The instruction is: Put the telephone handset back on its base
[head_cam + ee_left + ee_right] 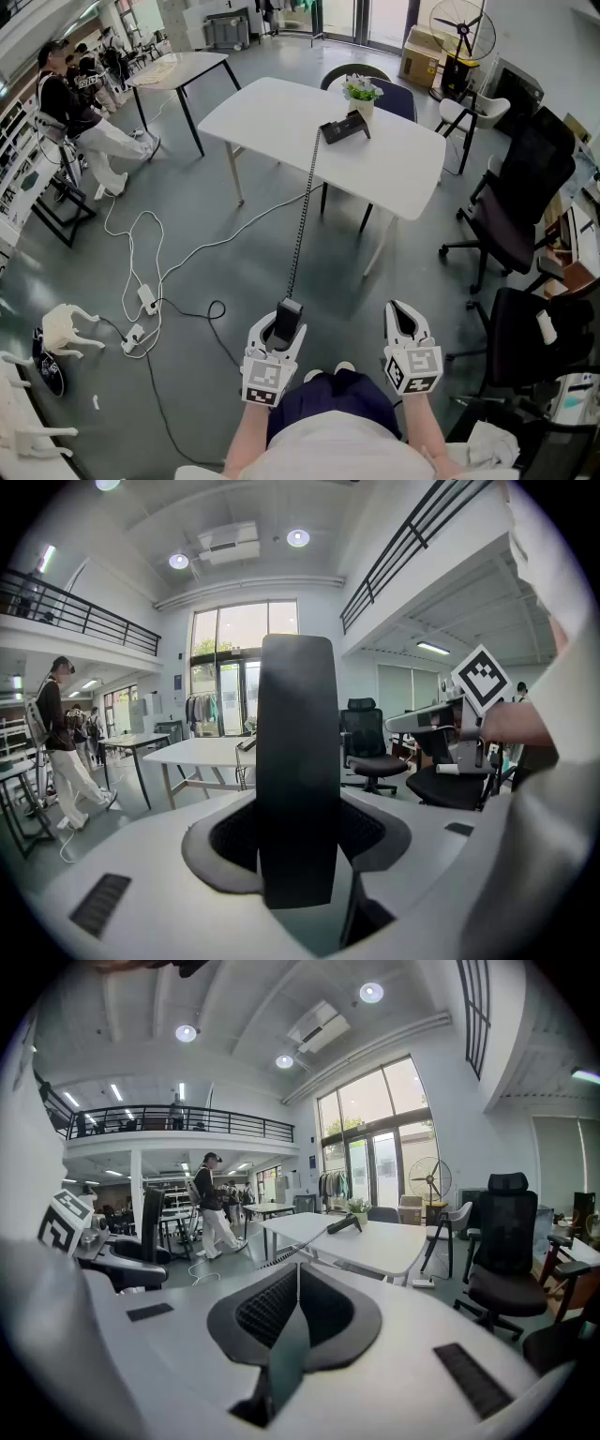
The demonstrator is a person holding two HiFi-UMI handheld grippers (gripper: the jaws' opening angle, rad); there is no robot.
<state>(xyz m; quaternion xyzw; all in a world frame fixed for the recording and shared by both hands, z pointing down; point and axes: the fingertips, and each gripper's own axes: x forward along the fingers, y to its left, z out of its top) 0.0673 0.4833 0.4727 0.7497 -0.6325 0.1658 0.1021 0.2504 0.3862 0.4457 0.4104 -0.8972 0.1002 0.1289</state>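
Note:
My left gripper (277, 339) is shut on a black telephone handset (287, 322), held upright low in front of the person. In the left gripper view the handset (298, 780) stands between the pads and fills the middle. Its coiled cord (302, 220) stretches up to the black phone base (343, 128) on the far white table (272, 108). My right gripper (406, 330) hangs beside the left one, shut with nothing in it (294, 1309). The base (343, 1225) also shows in the right gripper view, far off on the table.
A small potted plant (362, 92) stands right behind the base. Black office chairs (511, 216) crowd the right side. White cables and power strips (141, 302) lie on the floor at left. A second table (178, 67) and seated people (75, 103) are at far left.

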